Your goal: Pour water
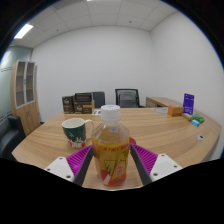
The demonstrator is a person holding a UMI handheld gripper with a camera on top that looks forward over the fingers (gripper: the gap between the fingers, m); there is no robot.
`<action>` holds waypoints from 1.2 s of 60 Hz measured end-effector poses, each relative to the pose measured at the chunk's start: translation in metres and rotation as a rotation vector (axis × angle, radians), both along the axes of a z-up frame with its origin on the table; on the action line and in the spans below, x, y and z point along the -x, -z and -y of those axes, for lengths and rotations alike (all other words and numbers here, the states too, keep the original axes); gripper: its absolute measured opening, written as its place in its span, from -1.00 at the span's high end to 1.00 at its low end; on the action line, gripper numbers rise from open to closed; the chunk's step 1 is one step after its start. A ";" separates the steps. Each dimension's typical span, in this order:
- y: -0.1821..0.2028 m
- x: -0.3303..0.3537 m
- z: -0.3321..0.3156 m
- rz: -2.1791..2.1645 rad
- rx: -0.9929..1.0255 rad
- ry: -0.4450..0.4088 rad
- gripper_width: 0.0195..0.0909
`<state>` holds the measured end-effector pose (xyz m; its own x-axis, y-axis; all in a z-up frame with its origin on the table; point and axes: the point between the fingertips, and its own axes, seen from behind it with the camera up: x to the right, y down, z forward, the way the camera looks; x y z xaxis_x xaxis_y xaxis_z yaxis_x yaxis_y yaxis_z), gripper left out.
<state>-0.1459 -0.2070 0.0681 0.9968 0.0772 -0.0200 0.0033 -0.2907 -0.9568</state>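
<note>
Your tool (112, 165) grips 1 capped bottle (112, 148) between both pads, held upright above the wooden surface (160, 128), so next you likely carry it left toward the mug (75, 131).

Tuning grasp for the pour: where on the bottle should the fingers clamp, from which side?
Clamp the bottle mid-body, coming level from its near side. It stands upright between the gripper fingers, body straight-walled, narrowing under the white cap. Mug sits beyond, left.
</note>
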 end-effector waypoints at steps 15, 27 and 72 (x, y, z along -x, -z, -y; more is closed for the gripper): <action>-0.001 0.002 -0.017 0.007 -0.123 0.064 0.26; -0.025 -0.018 -0.037 0.219 -0.135 0.085 0.27; -0.127 0.063 -0.124 2.234 -0.395 -0.231 0.27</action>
<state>-0.2087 -0.0826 0.1955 -0.6137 -0.1249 0.7796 0.7849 0.0108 0.6196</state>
